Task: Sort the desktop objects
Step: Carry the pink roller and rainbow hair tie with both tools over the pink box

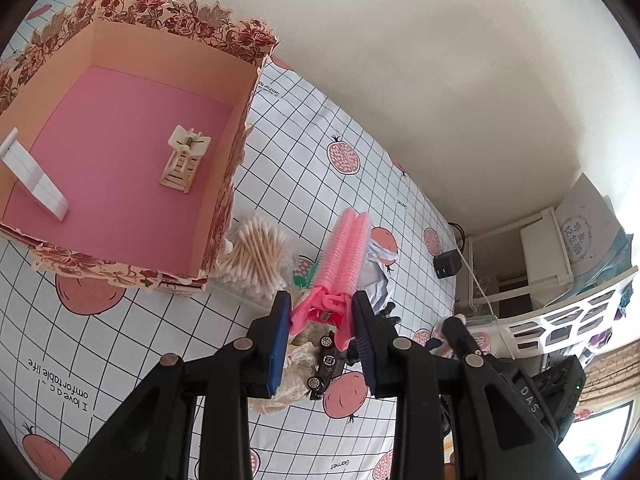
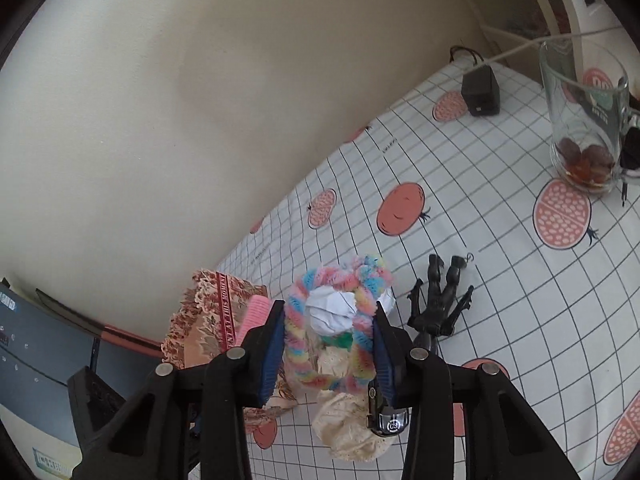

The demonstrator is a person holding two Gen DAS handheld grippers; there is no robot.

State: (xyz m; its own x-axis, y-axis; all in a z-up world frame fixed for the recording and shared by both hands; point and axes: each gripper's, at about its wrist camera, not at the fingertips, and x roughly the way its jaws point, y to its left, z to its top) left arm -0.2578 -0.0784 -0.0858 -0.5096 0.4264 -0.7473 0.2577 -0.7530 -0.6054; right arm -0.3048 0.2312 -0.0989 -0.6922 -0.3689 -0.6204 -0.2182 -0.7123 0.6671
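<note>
My left gripper (image 1: 322, 316) is shut on the handle end of a pink hair-roller clip (image 1: 346, 252), held above the tablecloth. The floral box (image 1: 224, 184) with a pink floor lies to its left and holds a cream hair clip (image 1: 185, 159) and a white strip (image 1: 34, 178). My right gripper (image 2: 330, 344) is shut on a fuzzy rainbow hair ring (image 2: 298, 344), lifted above crumpled white paper (image 2: 332, 310), a cream lace cloth (image 2: 352, 436) and a black toy car (image 2: 386, 420). A black figurine (image 2: 438, 304) lies to the right.
A bag of cotton swabs (image 1: 256, 256) lies beside the box. A black toy car (image 1: 326, 364) and the cream cloth (image 1: 292, 364) lie under the left gripper. A black charger (image 2: 480, 88) with cable and a glass mug (image 2: 584, 120) stand far right near the wall.
</note>
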